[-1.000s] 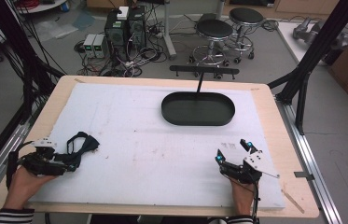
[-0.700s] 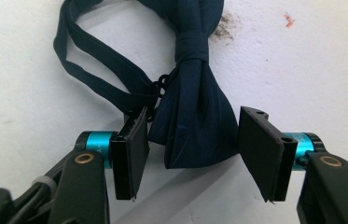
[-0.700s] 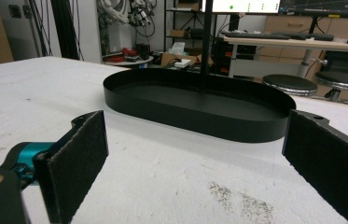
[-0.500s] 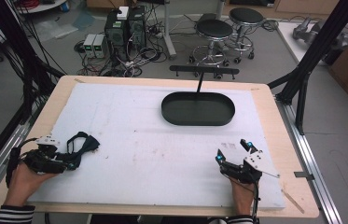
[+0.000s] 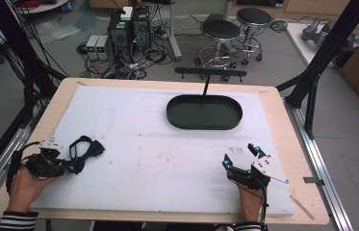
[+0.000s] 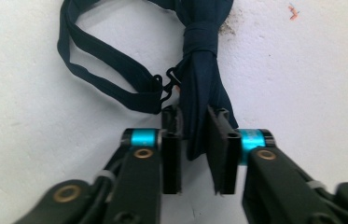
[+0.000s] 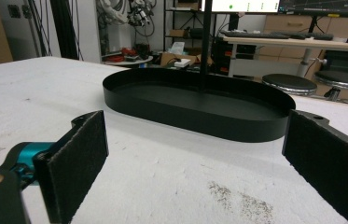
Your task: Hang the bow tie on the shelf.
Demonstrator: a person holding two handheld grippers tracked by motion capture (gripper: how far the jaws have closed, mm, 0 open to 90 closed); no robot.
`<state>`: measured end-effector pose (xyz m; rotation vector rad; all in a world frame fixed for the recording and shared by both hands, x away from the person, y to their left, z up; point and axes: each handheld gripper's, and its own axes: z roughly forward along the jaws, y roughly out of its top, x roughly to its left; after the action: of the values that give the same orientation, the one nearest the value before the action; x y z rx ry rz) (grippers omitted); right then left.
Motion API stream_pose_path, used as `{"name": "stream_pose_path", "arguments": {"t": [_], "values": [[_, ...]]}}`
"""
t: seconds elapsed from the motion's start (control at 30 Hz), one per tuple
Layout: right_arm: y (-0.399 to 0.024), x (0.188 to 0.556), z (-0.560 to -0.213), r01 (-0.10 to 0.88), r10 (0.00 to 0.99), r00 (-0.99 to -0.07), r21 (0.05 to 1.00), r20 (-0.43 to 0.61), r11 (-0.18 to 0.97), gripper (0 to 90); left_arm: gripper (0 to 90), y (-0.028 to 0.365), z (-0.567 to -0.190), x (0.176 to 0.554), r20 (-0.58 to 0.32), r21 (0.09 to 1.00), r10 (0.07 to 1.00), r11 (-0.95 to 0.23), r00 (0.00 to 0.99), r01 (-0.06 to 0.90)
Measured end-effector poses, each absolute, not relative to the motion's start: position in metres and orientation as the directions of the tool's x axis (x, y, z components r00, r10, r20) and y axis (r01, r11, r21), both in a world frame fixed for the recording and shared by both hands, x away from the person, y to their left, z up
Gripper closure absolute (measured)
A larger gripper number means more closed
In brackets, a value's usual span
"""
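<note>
Navy bow tie (image 6: 199,70) stays pinched by left gripper (image 6: 194,156) — unmoved.

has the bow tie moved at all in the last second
No. In the high view the bow tie sits the same way against the white mat's left edge and the black tray, with the left gripper closed on its end.

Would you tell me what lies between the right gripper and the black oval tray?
Nothing but bare white table cover, faintly stained. The right gripper view shows it from the open right gripper to the tray.
</note>
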<state>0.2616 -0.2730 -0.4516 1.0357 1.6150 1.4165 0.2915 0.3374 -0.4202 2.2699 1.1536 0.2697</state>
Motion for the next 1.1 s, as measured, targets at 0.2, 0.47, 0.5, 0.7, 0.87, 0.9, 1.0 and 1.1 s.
{"name": "stream_pose_path", "arguments": {"t": [0.2, 0.47, 0.5, 0.7, 0.87, 0.9, 1.0, 1.1], "values": [[-0.273, 0.261, -0.452, 0.101, 0.916, -0.400, 0.993, -0.017, 0.063, 5.9, 83.6, 0.336, -0.421, 0.290, -0.066, 0.578, 0.792, -0.466, 0.607, 0.670], [-0.273, 0.261, -0.452, 0.104, 0.916, -0.400, 0.992, -0.018, 0.065, 5.9, 85.0, 0.336, -0.419, 0.287, -0.038, 0.616, 0.789, -0.464, 0.613, 0.636], [-0.272, 0.261, -0.452, 0.101, 0.917, -0.398, 0.993, -0.018, 0.063, 5.9, 85.1, 0.336, -0.419, 0.287, -0.038, 0.616, 0.789, -0.464, 0.613, 0.636], [-0.273, 0.261, -0.452, 0.101, 0.917, -0.400, 0.993, -0.018, 0.063, 5.9, 85.4, 0.336, -0.417, 0.285, -0.012, 0.644, 0.790, -0.462, 0.612, 0.609], [-0.273, 0.262, -0.452, 0.096, 0.916, -0.400, 0.993, -0.025, 0.069, 5.9, 85.5, 0.335, -0.413, 0.284, 0.004, 0.669, 0.787, -0.461, 0.617, 0.583], [-0.272, 0.261, -0.452, 0.105, 0.916, -0.400, 0.993, -0.013, 0.060, 5.9, 85.5, 0.334, -0.412, 0.284, 0.009, 0.675, 0.786, -0.461, 0.618, 0.576], [-0.273, 0.261, -0.452, 0.102, 0.917, -0.399, 0.993, -0.016, 0.062, 5.9, 85.5, 0.332, -0.408, 0.283, 0.021, 0.699, 0.778, -0.460, 0.628, 0.547], [-0.273, 0.261, -0.452, 0.102, 0.917, -0.399, 0.993, -0.016, 0.062, 6.0, 85.5, 0.331, -0.406, 0.283, 0.025, 0.707, 0.770, -0.465, 0.638, 0.533]]}}
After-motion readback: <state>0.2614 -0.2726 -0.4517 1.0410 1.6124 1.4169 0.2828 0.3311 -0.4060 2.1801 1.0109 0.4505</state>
